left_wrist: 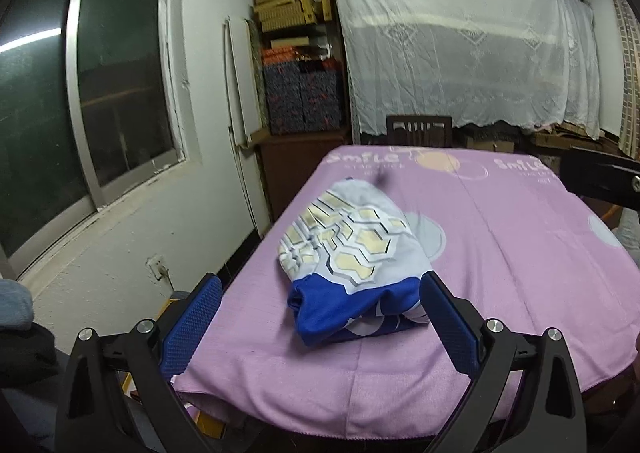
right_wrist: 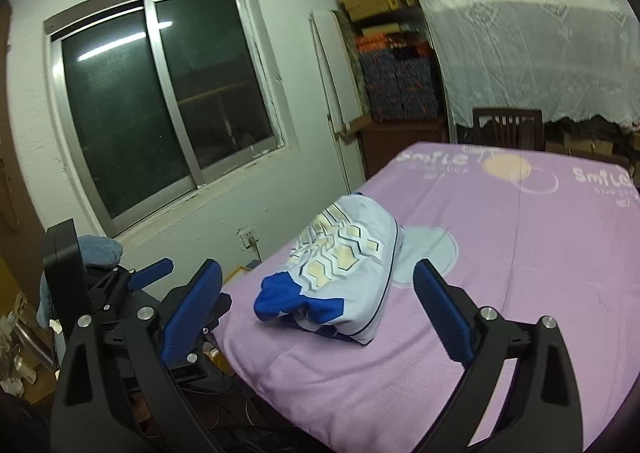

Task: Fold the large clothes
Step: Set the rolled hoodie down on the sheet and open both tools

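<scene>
Folded garment (left_wrist: 352, 261) lies on the pink-purple tablecloth (left_wrist: 500, 253), toward the table's left near side: a compact bundle, pale grey-white with cream hexagon print on top and a royal-blue band at the near end. Same bundle in the right wrist view (right_wrist: 340, 273), blue end facing the camera, a thin dark piping line along its right edge.

Left gripper (left_wrist: 320, 325): jaws spread wide, nothing between the blue ribbed pads. Right-hand pad (left_wrist: 448, 325) sits just beside the garment's blue corner; contact cannot be told. Left pad hangs off the table's left edge.

Right gripper (right_wrist: 316, 313): jaws also wide apart, holding nothing, garment framed between the fingers but apart from them.

Dark wooden chair (left_wrist: 420, 131) stands behind the far table edge; sliding window (right_wrist: 168, 101) in the left wall.
</scene>
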Available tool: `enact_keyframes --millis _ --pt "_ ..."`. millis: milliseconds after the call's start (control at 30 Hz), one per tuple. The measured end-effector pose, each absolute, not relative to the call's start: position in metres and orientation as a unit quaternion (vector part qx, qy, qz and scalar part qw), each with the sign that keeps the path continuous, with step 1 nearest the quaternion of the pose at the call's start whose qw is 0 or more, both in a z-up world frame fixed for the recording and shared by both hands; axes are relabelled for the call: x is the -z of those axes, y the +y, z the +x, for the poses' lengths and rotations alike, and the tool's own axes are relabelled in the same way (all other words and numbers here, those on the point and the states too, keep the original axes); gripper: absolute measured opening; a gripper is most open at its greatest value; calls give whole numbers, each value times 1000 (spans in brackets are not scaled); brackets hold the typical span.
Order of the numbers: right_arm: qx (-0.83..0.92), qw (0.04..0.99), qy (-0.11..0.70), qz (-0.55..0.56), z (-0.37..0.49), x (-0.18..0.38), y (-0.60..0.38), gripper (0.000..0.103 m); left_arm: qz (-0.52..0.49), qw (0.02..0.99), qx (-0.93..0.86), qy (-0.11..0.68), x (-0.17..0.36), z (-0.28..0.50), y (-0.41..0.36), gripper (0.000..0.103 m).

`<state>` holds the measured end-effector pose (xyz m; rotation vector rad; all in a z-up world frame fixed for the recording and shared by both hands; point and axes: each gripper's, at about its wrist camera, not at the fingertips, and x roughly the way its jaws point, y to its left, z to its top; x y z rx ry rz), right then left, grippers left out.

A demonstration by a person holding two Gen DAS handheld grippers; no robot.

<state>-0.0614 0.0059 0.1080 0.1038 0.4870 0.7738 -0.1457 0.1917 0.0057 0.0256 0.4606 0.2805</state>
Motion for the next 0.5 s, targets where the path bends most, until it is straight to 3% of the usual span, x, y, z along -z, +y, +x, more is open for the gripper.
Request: enact_keyframes --millis 267,500 --pt "-360 902 232 47 -70 -97 4 96 28 961 -146 234 -5 -146 182 99" --pt "-329 894 299 45 -37 -49 21 96 22 946 -156 282 21 -121 189 99"
